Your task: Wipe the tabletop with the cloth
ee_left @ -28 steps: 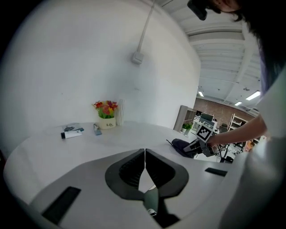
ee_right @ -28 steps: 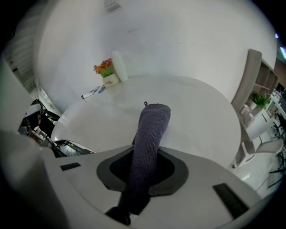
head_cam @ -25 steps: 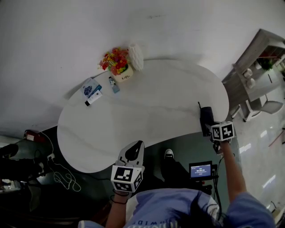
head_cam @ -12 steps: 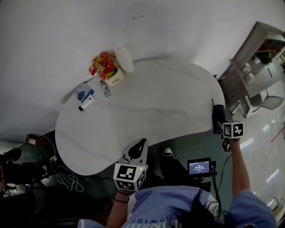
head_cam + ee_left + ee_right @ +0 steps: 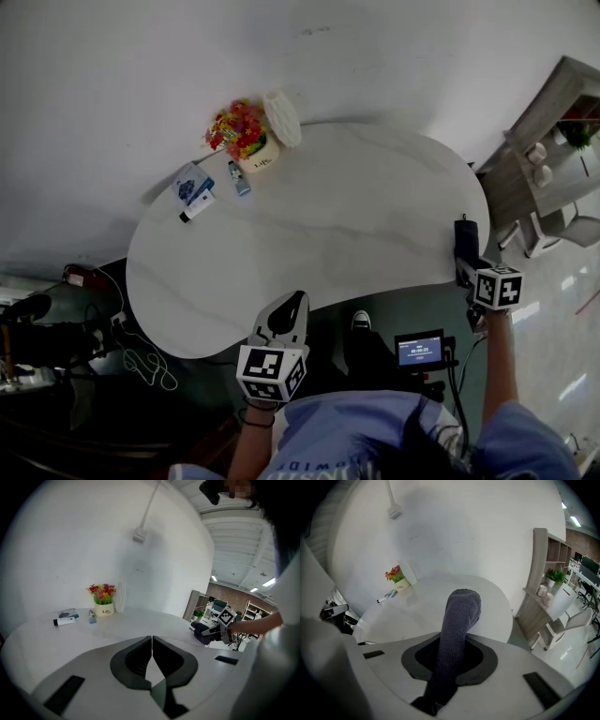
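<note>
- Cloth (image 5: 458, 620) pinched between jaws of right gripper (image 5: 466, 261), at right edge of table (image 5: 309, 234); perhaps touching it.
- Left gripper (image 5: 152, 645), lower centre, jaws pressed together.

Plain white wall (image 5: 141, 75); grey shelving unit (image 5: 540, 573) at right; glossy pale floor (image 5: 555, 292).

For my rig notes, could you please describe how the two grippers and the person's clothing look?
Both the left gripper and the right gripper have pale grey bodies, black-lined jaws and a cube of black-and-white square markers. The person wears a light blue top.
</note>
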Action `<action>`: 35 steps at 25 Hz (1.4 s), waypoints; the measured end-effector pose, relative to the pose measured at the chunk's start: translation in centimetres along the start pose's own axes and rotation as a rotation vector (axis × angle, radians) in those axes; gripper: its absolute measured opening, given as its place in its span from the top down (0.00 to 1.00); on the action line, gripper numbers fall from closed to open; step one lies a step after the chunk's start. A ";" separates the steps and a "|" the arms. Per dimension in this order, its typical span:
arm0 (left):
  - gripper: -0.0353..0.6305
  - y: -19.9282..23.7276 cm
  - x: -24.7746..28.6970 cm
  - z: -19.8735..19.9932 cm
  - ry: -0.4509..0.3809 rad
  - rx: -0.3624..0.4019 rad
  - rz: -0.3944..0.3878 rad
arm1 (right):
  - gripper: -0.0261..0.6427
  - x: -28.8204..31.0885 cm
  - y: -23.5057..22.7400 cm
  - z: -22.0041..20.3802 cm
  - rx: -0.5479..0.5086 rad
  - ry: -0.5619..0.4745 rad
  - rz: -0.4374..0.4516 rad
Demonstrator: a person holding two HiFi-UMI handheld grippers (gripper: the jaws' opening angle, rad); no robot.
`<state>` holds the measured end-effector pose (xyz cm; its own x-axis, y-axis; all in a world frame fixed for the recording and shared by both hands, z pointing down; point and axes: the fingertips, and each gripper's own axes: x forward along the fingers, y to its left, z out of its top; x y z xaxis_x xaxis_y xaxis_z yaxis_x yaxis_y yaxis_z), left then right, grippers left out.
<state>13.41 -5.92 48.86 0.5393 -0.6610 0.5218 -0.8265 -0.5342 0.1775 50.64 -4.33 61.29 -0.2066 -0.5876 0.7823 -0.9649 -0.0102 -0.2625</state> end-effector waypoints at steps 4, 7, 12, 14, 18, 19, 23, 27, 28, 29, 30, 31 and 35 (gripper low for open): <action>0.92 1.6 -1.6 -0.7 0.001 -0.012 0.031 | 0.85 0.3 5.1 1.0 -0.031 -0.024 0.076; 0.92 2.6 -3.1 -1.2 -0.005 -0.015 0.040 | 0.85 -0.1 9.4 1.4 -0.078 -0.045 0.129; 0.92 3.4 -6.7 -1.4 -0.043 0.003 0.024 | 0.85 -2.6 14.8 0.9 -0.129 -0.092 0.142; 0.92 3.9 -8.7 -2.0 -0.053 0.014 0.015 | 0.85 -3.8 16.9 -0.2 -0.116 -0.109 0.143; 0.92 5.9 -13.1 -4.7 -0.053 0.014 0.017 | 0.85 -5.7 21.5 -3.2 -0.117 -0.130 0.148; 0.92 6.4 -14.3 -5.5 -0.053 0.013 0.019 | 0.85 -6.1 22.6 -4.1 -0.123 -0.132 0.148; 0.92 8.0 -18.4 -7.9 -0.060 0.015 0.024 | 0.85 -7.9 26.7 -7.2 -0.131 -0.150 0.148; 0.92 8.7 -21.4 -10.1 -0.066 0.011 0.012 | 0.85 -9.7 30.0 -9.8 -0.124 -0.182 0.151; 0.92 8.7 -22.0 -10.5 -0.068 0.010 0.007 | 0.85 -10.1 30.8 -10.4 -0.125 -0.190 0.151; 0.92 8.7 -22.6 -10.8 -0.073 0.012 0.002 | 0.85 -10.5 31.7 -10.9 -0.127 -0.199 0.152; 0.92 8.6 -23.1 -11.0 -0.079 0.015 -0.003 | 0.85 -10.8 32.5 -11.3 -0.129 -0.207 0.155; 0.92 8.5 -23.5 -11.2 -0.086 0.019 -0.008 | 0.85 -11.2 33.2 -11.8 -0.133 -0.214 0.157; 0.92 7.3 -24.9 -11.5 -0.115 0.035 -0.035 | 0.85 -12.9 35.5 -13.8 -0.136 -0.233 0.171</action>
<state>-7.94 12.72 46.77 0.5846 -0.6966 0.4160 -0.8016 -0.5750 0.1636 16.81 14.05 49.74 -0.3400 -0.7409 0.5792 -0.9355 0.2039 -0.2884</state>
